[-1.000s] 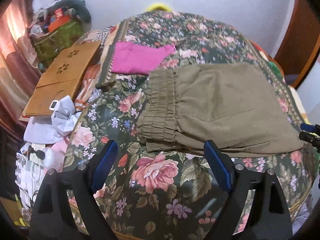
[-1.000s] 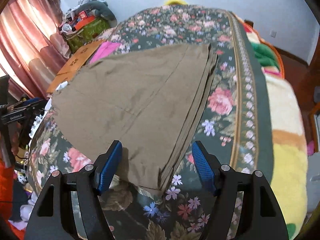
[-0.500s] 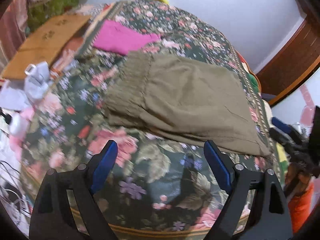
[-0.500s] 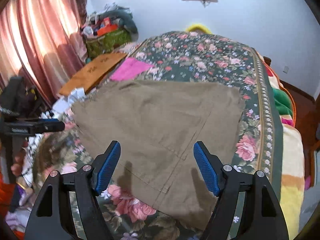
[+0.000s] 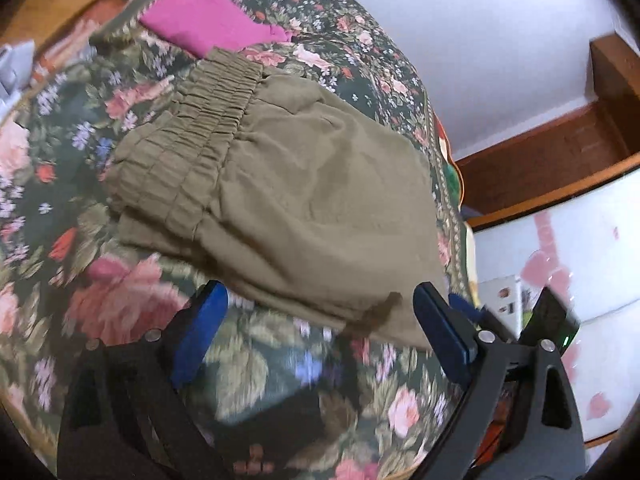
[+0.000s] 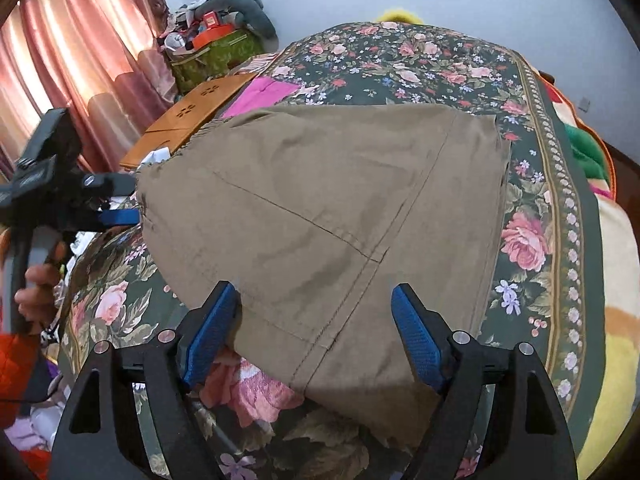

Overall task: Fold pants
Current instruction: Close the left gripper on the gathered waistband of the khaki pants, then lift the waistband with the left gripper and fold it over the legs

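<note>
Folded olive pants (image 6: 332,208) lying flat on the floral bed (image 6: 420,56), with left hand-held gripper (image 5: 320,320) and right hand-held gripper (image 6: 316,320) both spread wide and empty at the near edge; pink garment (image 5: 208,32) beyond.

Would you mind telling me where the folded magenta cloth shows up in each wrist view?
Left wrist: the magenta cloth lies upper left, just beyond the olive pants' elastic waistband.
Right wrist: magenta cloth lies upper left of centre, beside the wooden board.
Shared landmark: the olive pants on the floral bedspread.
</note>
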Motion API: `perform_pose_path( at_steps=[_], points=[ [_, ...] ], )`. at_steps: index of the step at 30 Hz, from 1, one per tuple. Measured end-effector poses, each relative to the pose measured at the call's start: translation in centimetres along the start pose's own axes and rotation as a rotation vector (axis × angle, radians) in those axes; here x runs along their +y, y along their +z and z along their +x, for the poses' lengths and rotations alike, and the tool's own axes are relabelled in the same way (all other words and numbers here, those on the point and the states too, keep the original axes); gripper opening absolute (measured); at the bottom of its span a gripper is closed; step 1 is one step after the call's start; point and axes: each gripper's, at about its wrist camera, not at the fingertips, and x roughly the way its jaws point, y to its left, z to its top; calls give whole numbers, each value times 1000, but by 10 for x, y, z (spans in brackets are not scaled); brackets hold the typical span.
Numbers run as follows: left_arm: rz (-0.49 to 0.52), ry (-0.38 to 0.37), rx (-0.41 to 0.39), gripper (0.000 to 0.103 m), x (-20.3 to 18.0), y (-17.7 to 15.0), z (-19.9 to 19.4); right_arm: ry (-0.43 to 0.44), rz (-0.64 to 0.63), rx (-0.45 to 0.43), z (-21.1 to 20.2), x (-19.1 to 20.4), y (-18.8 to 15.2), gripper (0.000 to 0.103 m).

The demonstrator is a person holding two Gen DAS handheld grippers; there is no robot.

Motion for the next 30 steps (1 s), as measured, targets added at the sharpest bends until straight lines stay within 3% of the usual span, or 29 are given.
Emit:
perform_pose_path(
  at_steps=[5, 7, 9, 12, 15, 17, 20, 27, 30],
  points=[
    [-63, -12, 10, 93, 9, 24, 16, 15, 12, -3, 1, 0, -2, 78],
    [-42, 61, -10, 82, 6, 28, 19, 13, 12, -6, 1, 1, -3, 78],
    [-11, 154, -35, 60, 3, 30, 20, 18, 17, -6, 1, 0, -3, 78],
    [-6, 201, -74, 39, 7, 28, 15, 27, 28, -7, 1, -2, -3, 78],
    [9, 213, -108, 28, 7, 23, 6, 38, 43, -8, -2, -4, -4, 78],
    [34, 239, -134, 25, 2, 17, -3, 58, 73, -10, -5, -8, -3, 78],
    [132, 348, -203, 22, -16, 5, -20, 59, 108, -17, -13, -13, -4, 78],
    [411, 685, -399, 20, -66, -31, -52, -5, 108, -32, -23, -17, -11, 78],
    [501, 748, -456, 19, -87, -38, -53, -5, 117, -24, -20, -19, -17, 78]
  ],
)
